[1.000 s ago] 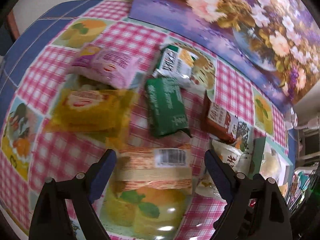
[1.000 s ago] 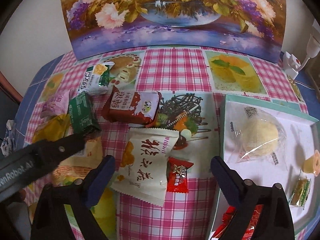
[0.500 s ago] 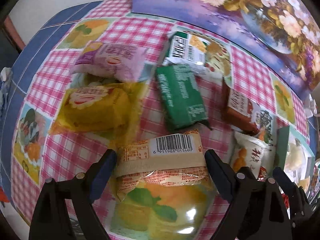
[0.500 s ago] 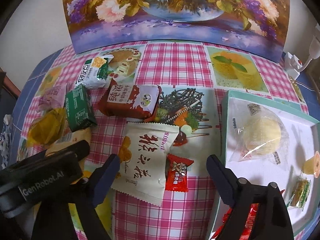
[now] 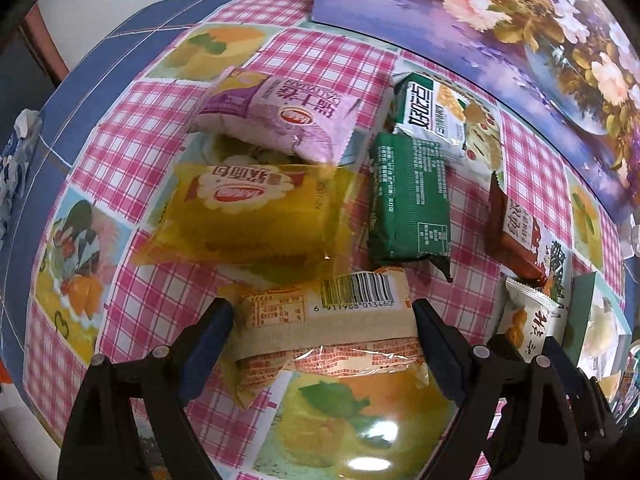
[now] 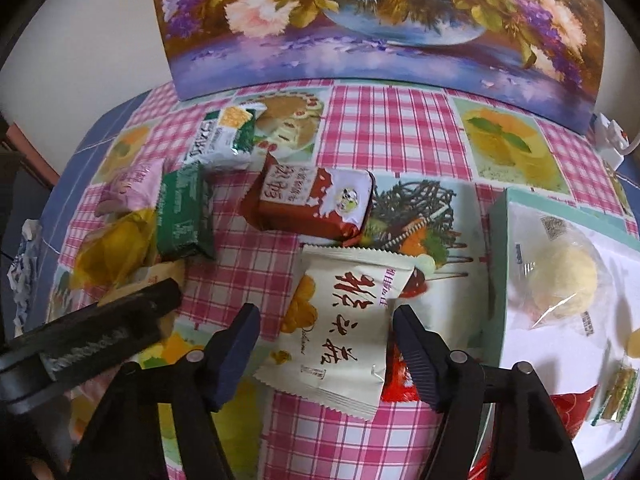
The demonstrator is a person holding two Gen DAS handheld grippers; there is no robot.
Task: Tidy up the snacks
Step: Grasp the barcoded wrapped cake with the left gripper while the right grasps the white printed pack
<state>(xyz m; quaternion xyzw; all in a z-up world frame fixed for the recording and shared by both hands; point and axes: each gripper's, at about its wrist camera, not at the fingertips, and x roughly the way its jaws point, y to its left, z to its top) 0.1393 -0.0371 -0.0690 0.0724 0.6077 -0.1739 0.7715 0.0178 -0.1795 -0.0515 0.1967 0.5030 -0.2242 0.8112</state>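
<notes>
On the checked bench (image 6: 384, 128), the right gripper (image 6: 326, 336) jaws are closing around the white packet (image 6: 340, 320), not yet pinching; left gripper (image 5: 322, 328) gapes astride the cake pack (image 5: 328, 320). Squeeze mid-packet, gently.

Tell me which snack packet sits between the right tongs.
The white packet with red lettering: it alone lies between the closing right tongs. The brown-and-white packet and green packet lie farther away.

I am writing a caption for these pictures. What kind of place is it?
Probably a home dining table: a pink checked tablecloth printed with food pictures, packaged snacks such as a green packet, and a flower painting leaning against the wall.
</notes>
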